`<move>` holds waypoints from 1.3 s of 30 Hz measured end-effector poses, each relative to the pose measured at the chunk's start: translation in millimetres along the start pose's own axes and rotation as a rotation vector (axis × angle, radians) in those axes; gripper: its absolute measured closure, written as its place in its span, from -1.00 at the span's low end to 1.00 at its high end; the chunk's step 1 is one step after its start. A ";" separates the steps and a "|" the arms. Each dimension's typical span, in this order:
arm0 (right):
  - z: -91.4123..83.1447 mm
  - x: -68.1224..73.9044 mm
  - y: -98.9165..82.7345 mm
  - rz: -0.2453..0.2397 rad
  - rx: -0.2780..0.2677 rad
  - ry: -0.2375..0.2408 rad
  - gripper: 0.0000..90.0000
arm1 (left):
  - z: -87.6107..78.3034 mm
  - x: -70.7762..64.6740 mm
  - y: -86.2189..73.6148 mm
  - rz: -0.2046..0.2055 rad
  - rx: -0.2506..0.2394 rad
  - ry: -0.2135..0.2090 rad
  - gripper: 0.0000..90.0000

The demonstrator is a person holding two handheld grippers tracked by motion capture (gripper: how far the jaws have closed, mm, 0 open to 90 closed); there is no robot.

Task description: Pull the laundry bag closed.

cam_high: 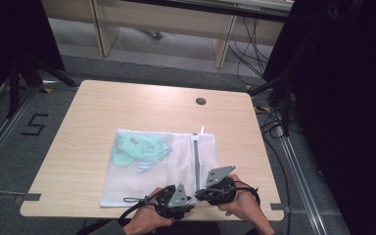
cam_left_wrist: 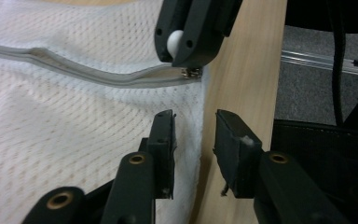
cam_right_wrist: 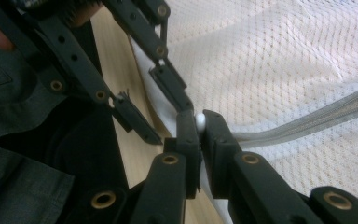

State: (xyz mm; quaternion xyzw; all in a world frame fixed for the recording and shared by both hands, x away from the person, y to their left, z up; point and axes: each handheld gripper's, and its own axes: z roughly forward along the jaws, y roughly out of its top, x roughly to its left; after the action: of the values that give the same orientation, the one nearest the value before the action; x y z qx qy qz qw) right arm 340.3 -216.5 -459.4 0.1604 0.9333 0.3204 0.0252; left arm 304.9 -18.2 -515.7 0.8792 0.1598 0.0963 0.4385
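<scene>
A white mesh laundry bag lies flat on the wooden table. A mint green garment shows through its far left part. A grey zipper runs along the bag toward the near edge. My right gripper is shut on the white zipper pull at the zipper's near end. My left gripper stands open just beside it, its jaws on either side of the bag's near edge. In the high view both grippers meet at the table's front edge.
A round cable hole sits near the table's far edge. Cables and dark stands run along the floor to the right. A marker reading 5 is on the floor at left. A dark sleeve is close behind the grippers.
</scene>
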 end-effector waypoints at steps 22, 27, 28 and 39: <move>2.8 -4.5 -4.1 0.058 0.029 0.023 0.91 | 0.7 -7.6 4.1 0.135 0.043 0.030 0.98; 6.0 -6.7 -5.6 0.069 0.031 0.035 0.91 | 1.1 -9.3 3.9 0.133 0.049 0.022 0.98; 6.1 -8.7 -6.0 0.077 0.038 0.042 0.92 | 0.7 -8.9 4.1 0.137 0.053 0.024 0.98; 14.2 -13.0 -7.2 0.109 0.084 0.047 0.92 | -0.1 -8.6 5.3 0.155 0.075 -0.002 0.99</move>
State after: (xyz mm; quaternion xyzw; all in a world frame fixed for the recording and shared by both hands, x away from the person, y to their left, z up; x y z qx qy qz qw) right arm 352.7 -217.6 -475.7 0.2044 0.9362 0.2853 -0.0208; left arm 297.8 -24.2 -511.6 0.9048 0.0944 0.1231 0.3966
